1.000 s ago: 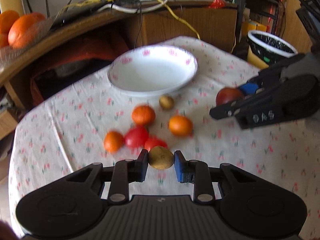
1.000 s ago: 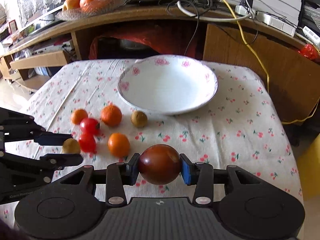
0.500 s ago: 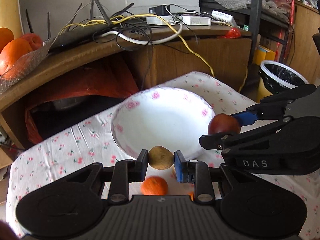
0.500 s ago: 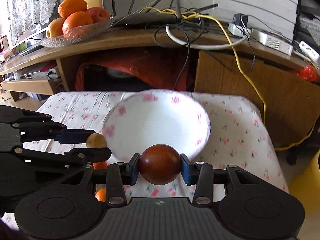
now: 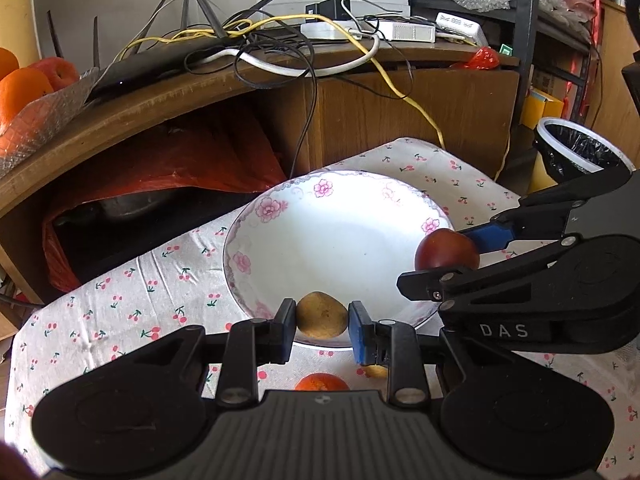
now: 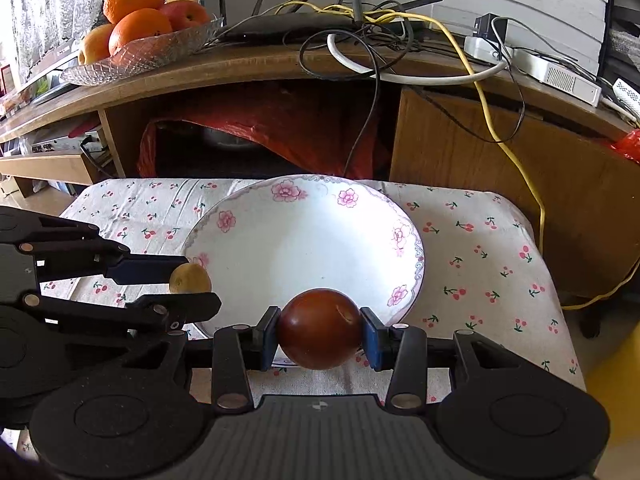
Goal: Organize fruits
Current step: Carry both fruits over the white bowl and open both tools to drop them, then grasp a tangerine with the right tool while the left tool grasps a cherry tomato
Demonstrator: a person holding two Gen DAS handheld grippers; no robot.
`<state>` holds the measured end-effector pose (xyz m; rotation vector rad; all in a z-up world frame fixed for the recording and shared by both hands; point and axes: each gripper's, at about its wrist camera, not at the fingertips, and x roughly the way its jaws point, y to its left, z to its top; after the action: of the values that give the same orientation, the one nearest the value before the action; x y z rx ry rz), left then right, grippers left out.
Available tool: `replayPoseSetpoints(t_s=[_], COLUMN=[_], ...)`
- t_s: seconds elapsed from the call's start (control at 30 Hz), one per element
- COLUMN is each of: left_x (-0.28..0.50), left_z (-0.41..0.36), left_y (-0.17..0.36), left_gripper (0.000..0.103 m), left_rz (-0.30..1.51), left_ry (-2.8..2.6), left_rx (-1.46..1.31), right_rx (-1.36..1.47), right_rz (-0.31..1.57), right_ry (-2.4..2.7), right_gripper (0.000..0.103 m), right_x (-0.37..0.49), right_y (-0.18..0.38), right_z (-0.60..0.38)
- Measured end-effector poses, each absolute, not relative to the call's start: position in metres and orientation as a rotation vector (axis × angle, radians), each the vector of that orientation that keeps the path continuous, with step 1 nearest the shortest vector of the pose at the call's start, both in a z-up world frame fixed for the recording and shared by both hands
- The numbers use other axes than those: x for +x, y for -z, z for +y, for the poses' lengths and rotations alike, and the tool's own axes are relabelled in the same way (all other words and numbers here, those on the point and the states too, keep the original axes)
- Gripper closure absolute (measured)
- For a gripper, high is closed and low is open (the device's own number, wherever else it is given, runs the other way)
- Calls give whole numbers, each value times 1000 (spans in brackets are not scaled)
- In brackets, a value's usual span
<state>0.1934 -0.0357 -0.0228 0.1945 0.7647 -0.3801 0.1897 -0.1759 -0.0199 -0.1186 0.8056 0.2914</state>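
The only readable text is "DAS", in pale raised letters on the black side of the right gripper, at the right of the left wrist view. Print on the white router box, upper right, is too blurred to read.

Wooden shelf carries tangled cables.

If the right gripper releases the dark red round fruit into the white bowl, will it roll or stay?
The dark red fruit looks nearly spherical and glossy, so it will probably roll. The white floral bowl is shallow with sloping sides, so the fruit should settle toward the middle. Its skin seems smooth, perhaps slippery between the fingers.
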Motion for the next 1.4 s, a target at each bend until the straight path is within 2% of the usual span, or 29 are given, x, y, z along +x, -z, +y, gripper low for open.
replayPoseSetpoints(t_s=[0.6,0.73,1.4], left_x=[198,198,182], left_z=[-33,-32,-8], left_y=[25,24,10], left_gripper=[65,62,60], left_rz=[783,784,764], left_ry=[372,367,347], left_rx=[176,171,150], right_rx=[-112,-122,-95], right_rz=[806,781,742], right_ry=[-288,-275,-307], right_gripper=[65,55,55], right_x=[191,189,173], right_y=[20,18,4], right_z=[-176,-177,-177])
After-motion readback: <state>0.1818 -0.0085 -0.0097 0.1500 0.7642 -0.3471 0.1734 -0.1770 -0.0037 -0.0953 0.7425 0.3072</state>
